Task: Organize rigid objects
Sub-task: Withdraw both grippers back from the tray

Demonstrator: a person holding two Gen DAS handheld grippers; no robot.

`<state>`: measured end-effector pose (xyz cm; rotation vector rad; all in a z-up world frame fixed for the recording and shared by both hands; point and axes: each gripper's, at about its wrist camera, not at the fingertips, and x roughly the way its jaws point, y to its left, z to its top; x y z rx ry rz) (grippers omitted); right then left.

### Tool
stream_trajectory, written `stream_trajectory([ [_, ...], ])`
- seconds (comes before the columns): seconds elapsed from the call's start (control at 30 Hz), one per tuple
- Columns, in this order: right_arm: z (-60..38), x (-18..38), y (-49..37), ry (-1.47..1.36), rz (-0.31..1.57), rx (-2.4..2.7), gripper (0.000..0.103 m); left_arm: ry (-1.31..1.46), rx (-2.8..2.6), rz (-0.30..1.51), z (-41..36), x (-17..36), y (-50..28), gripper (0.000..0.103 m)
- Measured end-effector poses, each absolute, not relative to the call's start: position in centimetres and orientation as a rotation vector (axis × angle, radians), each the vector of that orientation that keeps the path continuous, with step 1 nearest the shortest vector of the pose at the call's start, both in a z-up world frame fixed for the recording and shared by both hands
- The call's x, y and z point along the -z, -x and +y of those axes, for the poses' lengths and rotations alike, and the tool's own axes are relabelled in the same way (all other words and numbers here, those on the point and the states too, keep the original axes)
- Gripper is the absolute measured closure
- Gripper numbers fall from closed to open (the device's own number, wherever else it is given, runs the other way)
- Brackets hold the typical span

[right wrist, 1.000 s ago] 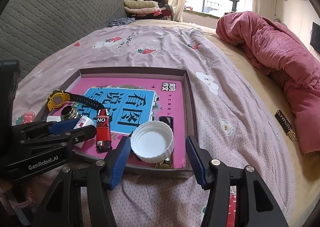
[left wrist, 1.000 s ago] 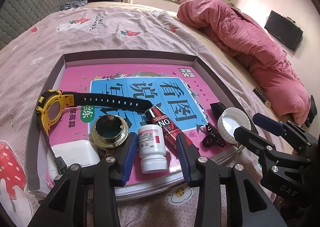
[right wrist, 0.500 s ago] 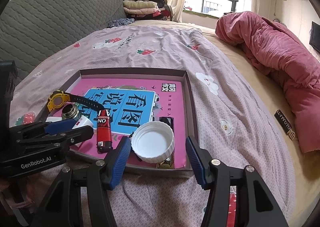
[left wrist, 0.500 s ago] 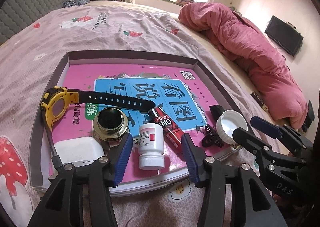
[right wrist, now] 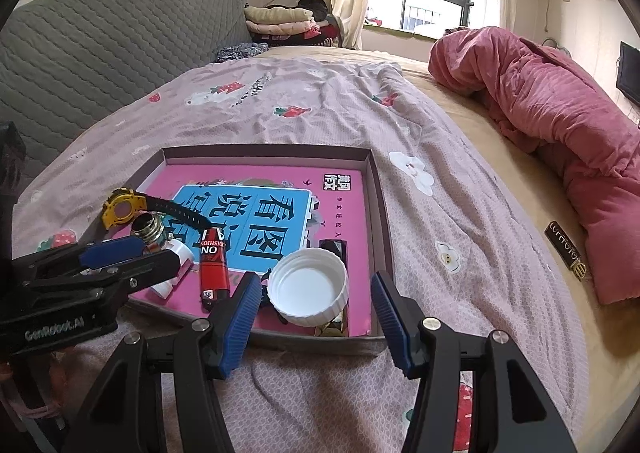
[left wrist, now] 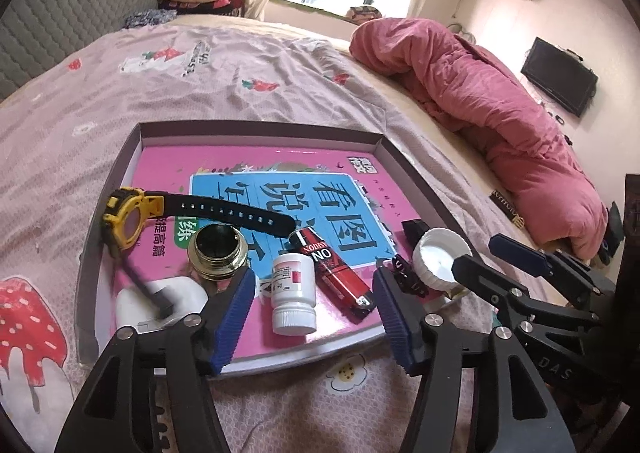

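In the left wrist view, a shallow dark-rimmed box (left wrist: 416, 181) sits on the pink strawberry-print bedspread (left wrist: 240, 65), its floor covered by a pink and blue book (left wrist: 280, 189) with Chinese characters. Lying on that book near the front edge are a yellow-faced watch (left wrist: 124, 219) with its black strap stretched to the right, a brass threaded ring (left wrist: 217, 251) just in front of the strap, a white pill bottle (left wrist: 292, 295) on its side with the cap toward the camera, and a red lighter (left wrist: 340, 273) just right of the bottle. A white rounded case (left wrist: 160, 303) occupies the front left corner, and a white lid (left wrist: 442, 263), open side up, rests at the front right beside a small black item. The left gripper (left wrist: 314, 309) is spread wide and holds nothing; the pill bottle lies between its blue pads. In the right wrist view, the right gripper (right wrist: 312, 311) is likewise wide apart and empty, hovering at the box's (right wrist: 378, 213) front wall with the white lid (right wrist: 307, 285) framed between its fingers. The lighter (right wrist: 214, 273) lies left of the lid, and the watch (right wrist: 120, 207) and brass ring (right wrist: 147, 229) sit further left, partly behind the left gripper (right wrist: 132, 257). A rumpled red quilt (right wrist: 552, 125) lies well apart on the bed's right side.
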<state>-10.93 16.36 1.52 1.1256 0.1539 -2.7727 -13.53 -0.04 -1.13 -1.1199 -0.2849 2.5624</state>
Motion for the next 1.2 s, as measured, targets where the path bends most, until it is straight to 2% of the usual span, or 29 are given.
stream_trajectory([
  [0.27,16.6,-2.4,10.4,-1.112,0.134,2.782,0.046,1.103,-2.598,-0.280,-0.6,0.2,11.9,0.038],
  [0.37,16.5,-2.9,9.6,-1.093,0.127,2.783,0.046,1.095,-2.611,-0.266,-0.7,-0.1,11.3,0.033],
  [0.67,16.1,-3.3,7.0,-1.075,0.132,2.781,0.046,1.126,-2.665,-0.209,-0.3,-1.3,9.0,0.028],
  [0.97,16.5,-3.4,4.8,-1.068,0.144,2.788,0.046,1.239,-2.769,-0.051,0.5,-1.1,7.0,0.028],
  [1.2,16.4,-2.9,3.7,-1.096,0.110,2.760,0.046,1.288,-2.820,-0.044,-0.1,-1.3,5.3,0.028],
])
